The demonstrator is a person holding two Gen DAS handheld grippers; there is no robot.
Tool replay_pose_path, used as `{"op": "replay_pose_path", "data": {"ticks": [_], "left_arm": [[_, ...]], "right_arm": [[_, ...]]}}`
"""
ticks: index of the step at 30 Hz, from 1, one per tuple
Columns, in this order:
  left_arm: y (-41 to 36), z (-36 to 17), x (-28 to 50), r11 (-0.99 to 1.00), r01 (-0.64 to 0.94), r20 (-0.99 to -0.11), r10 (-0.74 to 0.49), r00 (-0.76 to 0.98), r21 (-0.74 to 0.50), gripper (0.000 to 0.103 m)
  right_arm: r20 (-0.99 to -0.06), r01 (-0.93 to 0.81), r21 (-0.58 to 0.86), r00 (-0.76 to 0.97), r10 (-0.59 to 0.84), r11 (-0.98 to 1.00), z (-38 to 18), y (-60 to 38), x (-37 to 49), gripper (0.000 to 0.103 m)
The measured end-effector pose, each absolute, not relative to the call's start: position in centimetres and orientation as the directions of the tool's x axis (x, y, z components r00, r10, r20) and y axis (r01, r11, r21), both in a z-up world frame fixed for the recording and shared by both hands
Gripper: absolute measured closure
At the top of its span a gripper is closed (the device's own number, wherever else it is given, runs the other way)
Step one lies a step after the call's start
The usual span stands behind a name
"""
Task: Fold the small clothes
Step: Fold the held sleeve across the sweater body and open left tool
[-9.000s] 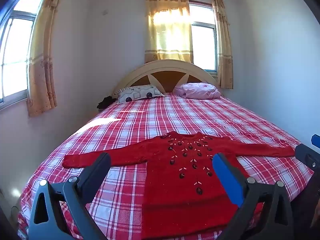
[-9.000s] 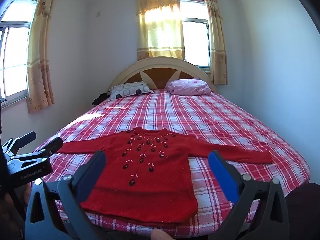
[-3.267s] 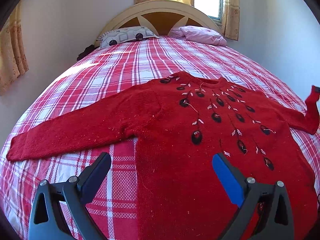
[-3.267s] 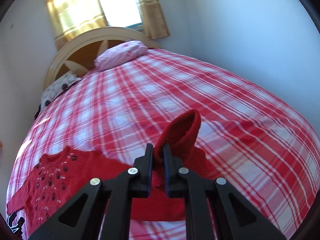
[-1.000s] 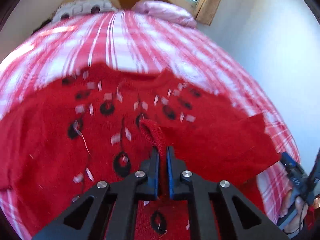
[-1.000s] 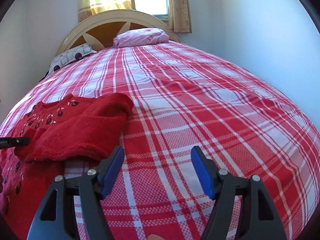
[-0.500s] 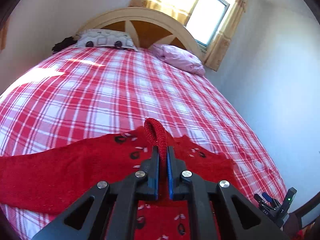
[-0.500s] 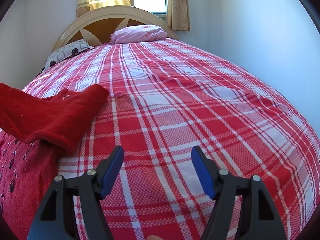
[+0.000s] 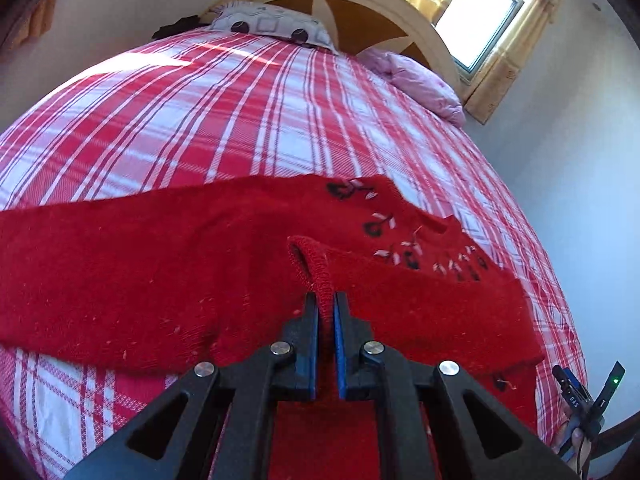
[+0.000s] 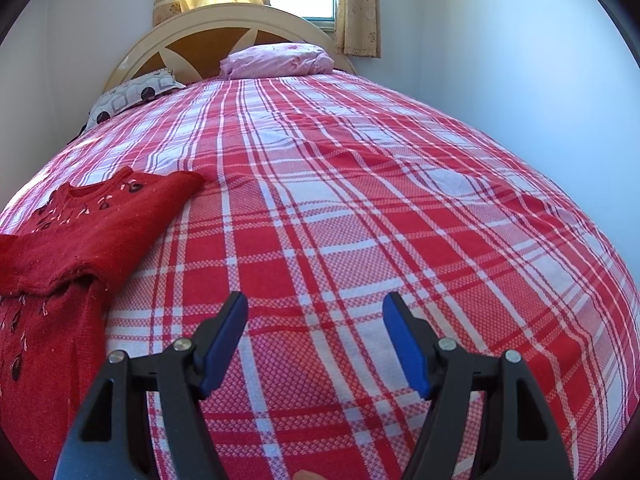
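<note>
The small red knitted sweater with dark embroidered flowers (image 9: 168, 272) lay on the red-and-white checked bedspread (image 9: 248, 116), near the foot of the bed and well apart from the curved wooden headboard (image 10: 208, 36) and the two pillows beneath it. The left gripper (image 9: 326, 312) was closed tight on the ribbed cuff (image 9: 310, 258) of one sleeve, which stood up as a small loop between the blue pads, held over the sweater's chest. The right gripper (image 10: 316, 320) stood wide apart and held nothing, hovering over bare bedspread on the side of the sweater away from the grey patterned pillow (image 10: 132, 96). Seen from the right wrist, the neckline pointed toward the headboard and the body ran back toward the foot, so the long axis of the garment lay along the bed; the sleeve on that side appeared already folded across the chest. In the left wrist view the other sleeve stretched sideways from the body, at right angles to that axis. The knit looked soft, light and limp, likely to sag and drape from any single hold and to cling to itself rather than slide. The firmer ribbed edges, cuff, hem and neckline, seemed the best places to grip, since a pinch in the loose middle would probably bunch the fabric.
</note>
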State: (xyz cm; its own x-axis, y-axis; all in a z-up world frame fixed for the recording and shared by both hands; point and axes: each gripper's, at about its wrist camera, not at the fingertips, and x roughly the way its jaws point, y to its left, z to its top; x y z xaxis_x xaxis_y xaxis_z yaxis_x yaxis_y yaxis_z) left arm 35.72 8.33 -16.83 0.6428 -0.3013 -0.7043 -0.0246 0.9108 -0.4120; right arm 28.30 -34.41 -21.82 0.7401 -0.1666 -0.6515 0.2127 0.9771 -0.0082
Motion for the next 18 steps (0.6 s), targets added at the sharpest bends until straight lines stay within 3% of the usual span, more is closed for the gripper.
{"op": "replay_pose_path", "data": {"ticks": [18], "left_arm": [[9.7,-19.9,35.8,0.902,-0.08,-0.745,-0.296,0.598,-0.423,0.094]], "right_arm": [[-0.672,0.212,-0.036,0.718,-0.181,0.977,-22.2,-34.1,28.7,0.026]]}}
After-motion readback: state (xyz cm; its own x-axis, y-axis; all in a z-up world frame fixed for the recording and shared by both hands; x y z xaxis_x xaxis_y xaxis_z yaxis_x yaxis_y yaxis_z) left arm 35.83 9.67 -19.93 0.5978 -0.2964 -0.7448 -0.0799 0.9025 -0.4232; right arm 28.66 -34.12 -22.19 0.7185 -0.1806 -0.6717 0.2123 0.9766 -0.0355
